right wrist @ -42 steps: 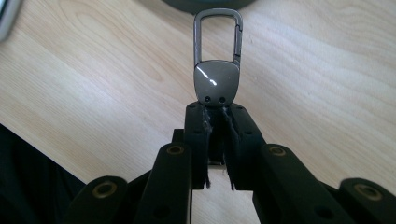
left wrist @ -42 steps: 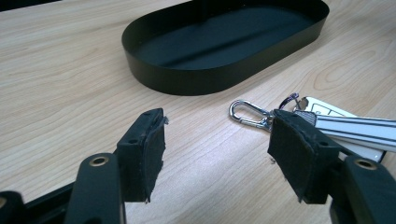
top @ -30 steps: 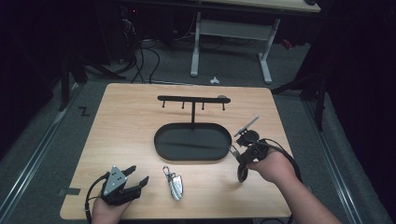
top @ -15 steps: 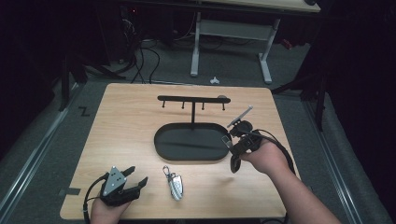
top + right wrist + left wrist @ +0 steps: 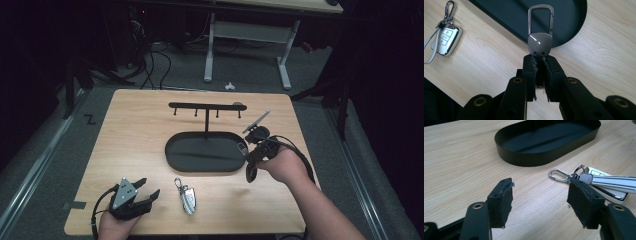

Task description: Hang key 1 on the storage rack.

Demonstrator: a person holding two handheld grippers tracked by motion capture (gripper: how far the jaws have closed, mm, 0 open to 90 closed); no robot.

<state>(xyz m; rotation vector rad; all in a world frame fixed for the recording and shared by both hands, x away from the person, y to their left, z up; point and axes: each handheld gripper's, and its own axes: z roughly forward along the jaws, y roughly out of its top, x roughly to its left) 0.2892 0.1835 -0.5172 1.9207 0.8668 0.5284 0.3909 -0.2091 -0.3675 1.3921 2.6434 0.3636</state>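
Note:
My right gripper (image 5: 540,61) is shut on a grey metal carabiner clip (image 5: 540,37), which sticks out past its pads over the right end of a black oval tray (image 5: 571,30). In the high view that gripper (image 5: 248,149) hovers at the right rim of the tray (image 5: 172,155). A silver car key fob (image 5: 188,197) with a strap and snap hook lies on the table in front of the tray. My left gripper (image 5: 145,192) rests open at the front left, just left of the key fob (image 5: 609,183), with nothing between its pads (image 5: 506,200).
A black stand with a bar of several small hooks (image 5: 206,106) rises from behind the tray. The wooden table (image 5: 130,130) has bare surface on its left half. Desk legs and cables lie on the floor beyond the far edge.
My right gripper has carried the clip leftward and a little up, from the table's right side to the tray's right rim. The left gripper and key fob have not moved.

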